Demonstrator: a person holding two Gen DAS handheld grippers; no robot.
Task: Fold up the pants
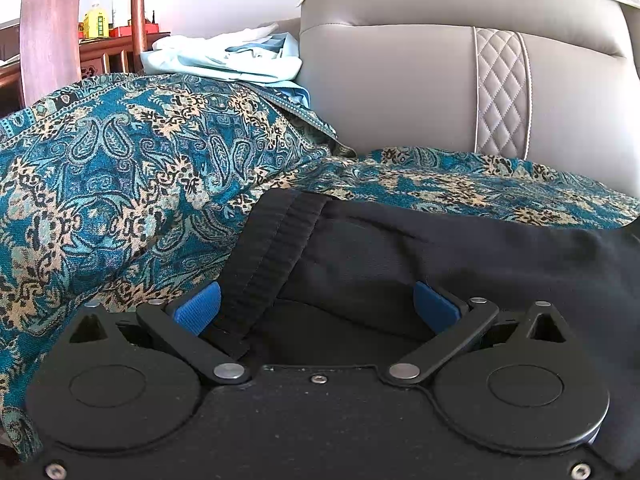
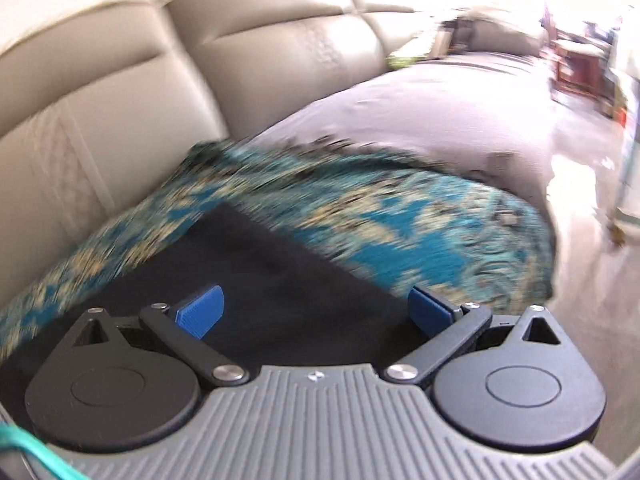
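Both wrist cams sit low & close over the black pants [image 1: 440,264] on the sofa [image 1: 400,92], facing its backrest; right view blurred.

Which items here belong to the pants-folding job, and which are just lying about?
Part of the job:
- black pants, waistband near the left claw
- right claw, open over the pants
- patterned teal throw under them

Just lying about:
- pale blue clothes pile
- grey sofa backrest
- yellow container on the wooden sideboard
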